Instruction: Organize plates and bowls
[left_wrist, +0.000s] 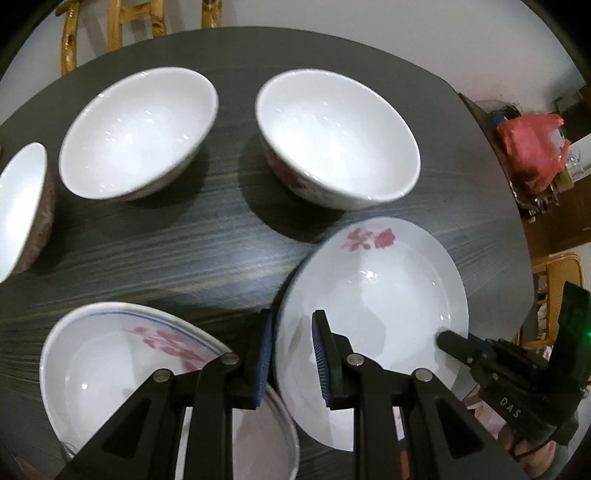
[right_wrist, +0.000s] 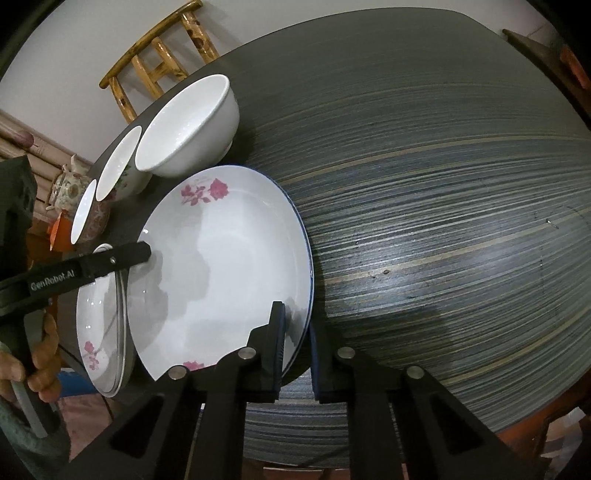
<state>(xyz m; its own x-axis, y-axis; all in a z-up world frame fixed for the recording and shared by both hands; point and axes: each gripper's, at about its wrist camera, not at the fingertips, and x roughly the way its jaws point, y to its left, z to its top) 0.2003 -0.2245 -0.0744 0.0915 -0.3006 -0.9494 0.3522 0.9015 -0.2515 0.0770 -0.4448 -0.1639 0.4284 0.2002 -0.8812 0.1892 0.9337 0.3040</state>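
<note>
Three bowls and two plates sit on the dark, streaky-grained table (left_wrist: 177, 240), which has a rounded edge. Taking the rose plate (left_wrist: 373, 291) as the landmark and reading from the left in the left wrist view: a bowl with a reddish patterned outside (left_wrist: 22, 206) is cut by the frame edge far to the plate's upper left; next a plain white bowl (left_wrist: 138, 133); then a white bowl with a pink flower on its side (left_wrist: 338, 136), just above the plate's top rim. All three are round, glossy and stand upright.

Below and left of the rose plate lies the second plate (left_wrist: 110, 362), white with a thin blue ring and a pink flower print, its right edge tucked under the rose plate's lifted left rim.

The rose plate is a shallow, shiny white dish with a pink rose spray near its far rim and a fine blue line along the edge. It is tilted and held up from both sides. The left claw (left_wrist: 291, 360) has its blue ribbed pads either side of the plate's left rim, gripping it. In the right wrist view the right claw (right_wrist: 297, 354) straddles the rose plate's (right_wrist: 221, 266) near right rim, one pad pressed on the top face, the other below the edge; it appears to grip, though contact underneath is hidden.

A bamboo chair (right_wrist: 159, 62) stands beyond the table, above and left of the plate.
</note>
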